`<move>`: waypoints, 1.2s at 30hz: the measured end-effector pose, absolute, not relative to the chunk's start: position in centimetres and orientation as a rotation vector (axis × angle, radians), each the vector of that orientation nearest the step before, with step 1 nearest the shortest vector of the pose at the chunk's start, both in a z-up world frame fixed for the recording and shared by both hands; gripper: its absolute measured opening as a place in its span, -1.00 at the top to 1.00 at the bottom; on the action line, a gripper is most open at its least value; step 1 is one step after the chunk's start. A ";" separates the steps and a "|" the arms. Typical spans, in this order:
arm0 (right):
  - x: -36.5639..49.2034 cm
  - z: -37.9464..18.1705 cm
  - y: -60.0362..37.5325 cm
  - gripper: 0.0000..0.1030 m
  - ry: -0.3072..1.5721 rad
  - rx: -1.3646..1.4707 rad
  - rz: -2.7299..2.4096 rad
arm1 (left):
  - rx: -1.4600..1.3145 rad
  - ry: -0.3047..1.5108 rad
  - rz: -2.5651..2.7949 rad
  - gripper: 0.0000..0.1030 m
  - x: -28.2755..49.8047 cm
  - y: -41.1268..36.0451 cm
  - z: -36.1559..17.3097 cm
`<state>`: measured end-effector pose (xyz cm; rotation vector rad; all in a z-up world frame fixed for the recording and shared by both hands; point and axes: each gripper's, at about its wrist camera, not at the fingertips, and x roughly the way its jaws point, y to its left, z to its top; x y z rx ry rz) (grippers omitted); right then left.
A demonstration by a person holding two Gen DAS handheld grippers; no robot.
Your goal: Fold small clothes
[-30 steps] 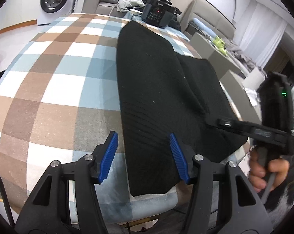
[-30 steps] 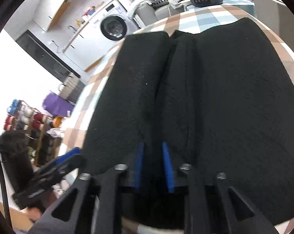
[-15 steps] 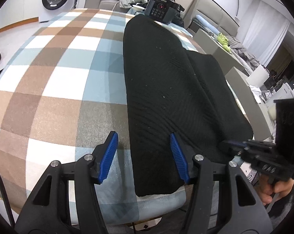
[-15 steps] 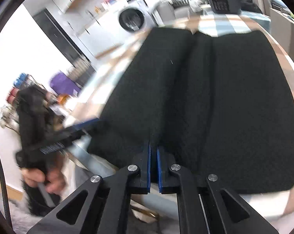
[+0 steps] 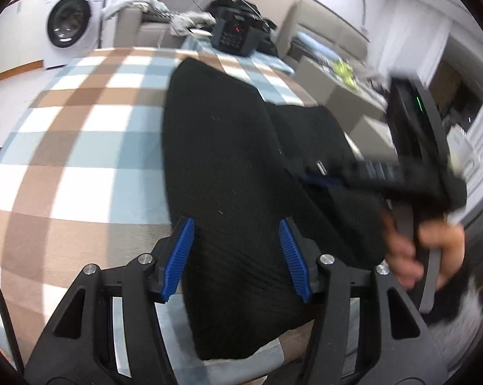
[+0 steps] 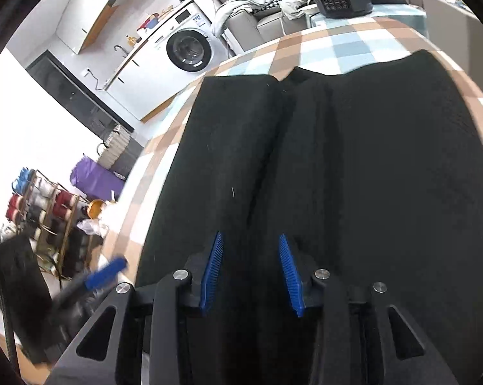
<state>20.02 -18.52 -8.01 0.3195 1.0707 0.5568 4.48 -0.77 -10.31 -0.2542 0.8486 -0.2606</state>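
A black knit garment [image 5: 228,166] lies flat on the checked tablecloth [image 5: 81,147], folded lengthwise with a narrower layer at its right side. My left gripper [image 5: 236,256] is open, its blue pads either side of the garment's near end, just above it. My right gripper [image 6: 251,272] is open and empty over the garment [image 6: 369,176], above a lengthwise crease. In the left wrist view the right gripper [image 5: 325,178] is blurred over the garment's right part. In the right wrist view the left gripper [image 6: 103,276] shows blurred at the lower left.
A black appliance with a red light [image 5: 236,37] stands at the table's far end. A washing machine [image 5: 70,25] and a sofa with laundry [image 5: 164,22] lie beyond. The near table edge [image 5: 241,369] is just under my left gripper. A rack of thread spools [image 6: 39,205] stands on the floor.
My right gripper was shut half a second ago and is now open, moved back in over the garment. My left gripper has moved slightly forward over the garment's near end.
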 end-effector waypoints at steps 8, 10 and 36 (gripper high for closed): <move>25.2 -8.7 -16.4 0.80 1.077 0.312 0.551 | -0.194 0.894 -0.286 -0.02 5.0 -1.7 -11.7; 25.3 -7.4 -16.2 0.84 1.017 0.288 0.567 | -0.212 0.902 -0.291 -0.02 5.2 -1.5 -11.5; 17.9 -6.1 -17.5 0.87 1.035 0.210 0.557 | -0.194 0.875 -0.257 -0.02 3.5 -1.2 -10.1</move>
